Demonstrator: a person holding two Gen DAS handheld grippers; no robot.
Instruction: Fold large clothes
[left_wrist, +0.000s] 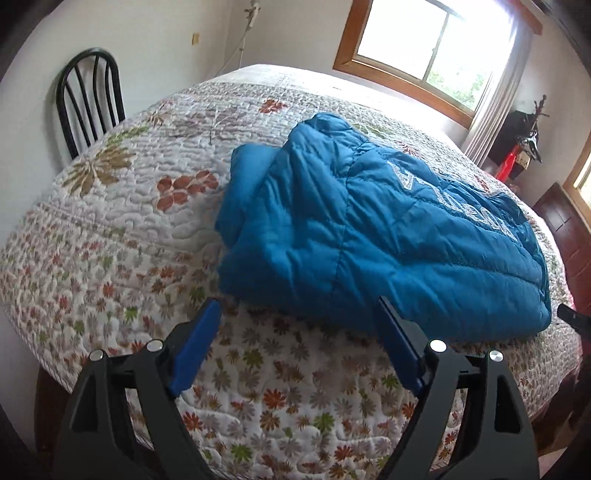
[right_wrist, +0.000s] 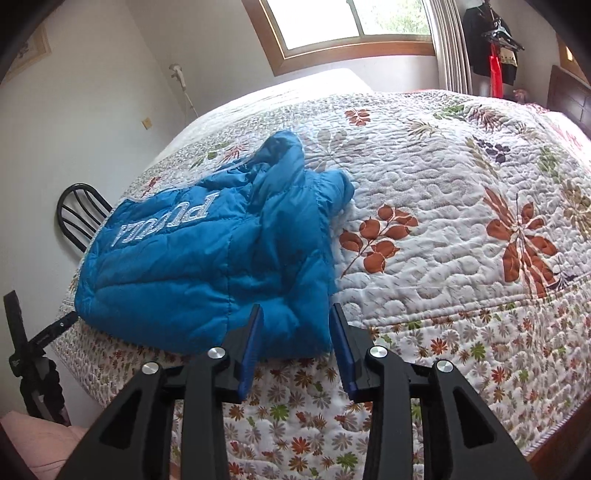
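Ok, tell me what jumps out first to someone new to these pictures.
A bright blue puffer jacket with silver lettering lies bunched near the close edge of the bed, on a white floral quilt. Both grippers, left and right, hang just short of its hem, jaws apart and empty.

The folded jacket (left_wrist: 376, 236) lies on the quilt (left_wrist: 122, 229) near the bed's front edge, a chair (left_wrist: 90, 98) beside the bed.

Blue puffer jacket (left_wrist: 369, 236) (quilted, silver lettering across it) lies folded into a bulky bundle on the bed; center-right in left wrist view, left-center in right wrist view (right_wrist: 207, 258), near the bed's front edge.
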